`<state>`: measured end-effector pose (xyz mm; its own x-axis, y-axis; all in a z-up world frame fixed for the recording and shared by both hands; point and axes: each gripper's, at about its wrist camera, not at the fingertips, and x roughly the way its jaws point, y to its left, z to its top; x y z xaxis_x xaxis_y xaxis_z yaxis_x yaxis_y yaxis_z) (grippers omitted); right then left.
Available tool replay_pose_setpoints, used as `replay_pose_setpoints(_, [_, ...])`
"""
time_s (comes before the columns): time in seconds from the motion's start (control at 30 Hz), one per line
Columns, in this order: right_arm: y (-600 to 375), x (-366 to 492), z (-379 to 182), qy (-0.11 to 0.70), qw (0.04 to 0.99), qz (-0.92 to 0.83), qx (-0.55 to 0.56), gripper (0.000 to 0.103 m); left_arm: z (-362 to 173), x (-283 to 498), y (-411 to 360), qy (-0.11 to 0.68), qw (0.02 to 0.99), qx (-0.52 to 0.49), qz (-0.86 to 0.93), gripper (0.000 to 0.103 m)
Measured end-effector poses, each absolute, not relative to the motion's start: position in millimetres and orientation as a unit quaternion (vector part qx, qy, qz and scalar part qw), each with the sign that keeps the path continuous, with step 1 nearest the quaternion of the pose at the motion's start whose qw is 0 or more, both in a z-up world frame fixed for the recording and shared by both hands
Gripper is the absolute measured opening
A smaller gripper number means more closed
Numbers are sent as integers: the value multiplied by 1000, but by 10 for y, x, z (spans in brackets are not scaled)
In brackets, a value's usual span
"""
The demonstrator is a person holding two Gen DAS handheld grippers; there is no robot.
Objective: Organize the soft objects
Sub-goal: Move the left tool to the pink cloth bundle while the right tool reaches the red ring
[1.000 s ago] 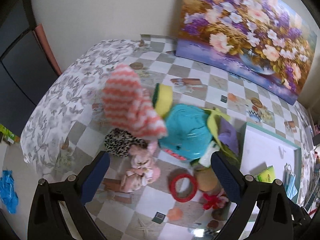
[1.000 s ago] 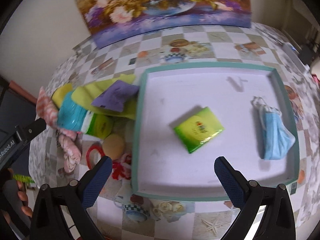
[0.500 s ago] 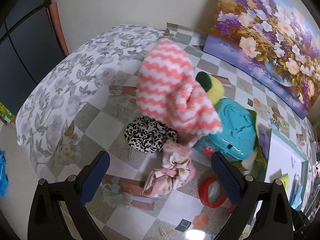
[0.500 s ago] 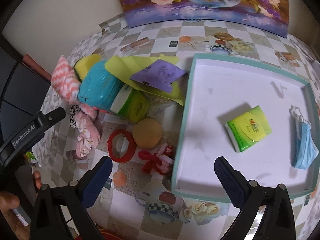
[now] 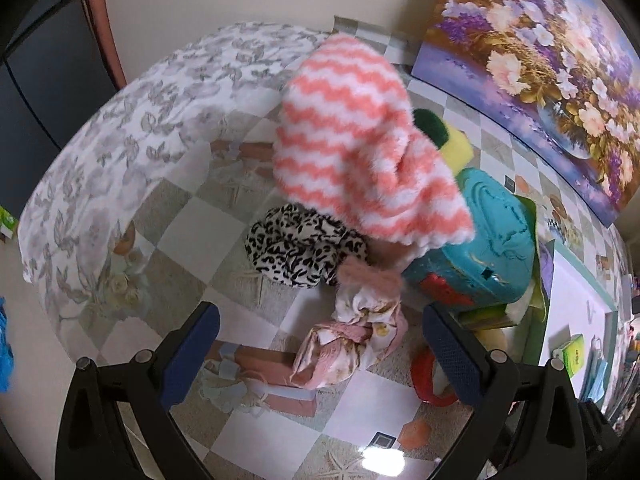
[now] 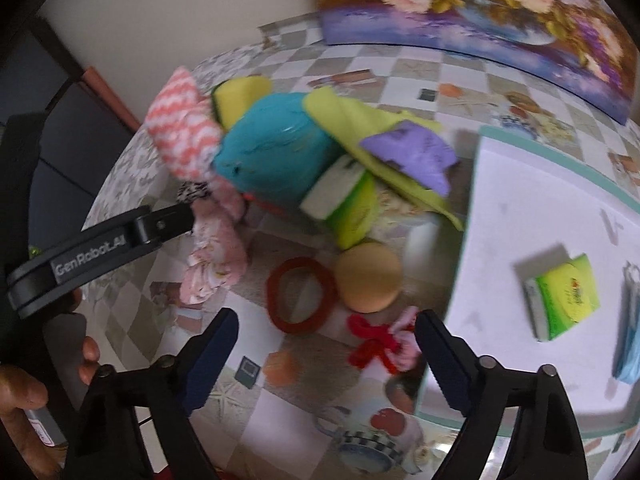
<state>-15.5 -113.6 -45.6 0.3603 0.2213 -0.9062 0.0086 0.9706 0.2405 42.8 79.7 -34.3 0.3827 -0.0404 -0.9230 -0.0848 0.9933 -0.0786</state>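
A heap of soft things lies on the desk (image 5: 192, 236) left of a white tray (image 6: 532, 208); topmost is a pink-and-white zigzag fleece cloth (image 5: 360, 160), draped against a yellow sponge (image 5: 456, 140) and a teal plastic-wrapped pack (image 5: 492, 240); just below the cloth sits a leopard-print scrunchie (image 5: 304, 244), and nearer still a pale pink floral fabric bundle (image 5: 352, 344), touching the scrunchie's near edge; a red ring (image 6: 300, 294) lies near and to the right of that bundle, with a tan round puff (image 6: 368, 278) just beside the ring and a red-and-pink bow (image 6: 384, 344) nearer, beside the tray's edge; a yellow-green cloth (image 6: 360, 120) and a purple cloth (image 6: 416, 152) spread over the right side of the teal pack. Inside the tray rest a green tissue pack (image 6: 564, 296) and, at the far right, a blue face mask (image 6: 628, 332), well apart from the heap. The left gripper (image 5: 320, 356) hangs above the floral bundle, its jaws spread wide and gripping nothing; the right gripper (image 6: 326, 356) hovers over the ring and bow, its jaws likewise wide apart and empty. A flower painting (image 5: 540, 60) leans on the far wall.
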Motion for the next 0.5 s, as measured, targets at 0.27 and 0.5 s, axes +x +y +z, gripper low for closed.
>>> replay_pose_setpoints(0.27, [-970,-82,-550,568,813,87,95,80,-485,437,915,572,814,-102,4,101])
replay_pose_setpoints(0.5, [-867,-15,-672,582,803,96,90,64,-542,444,849,578,810,-99,-23,101])
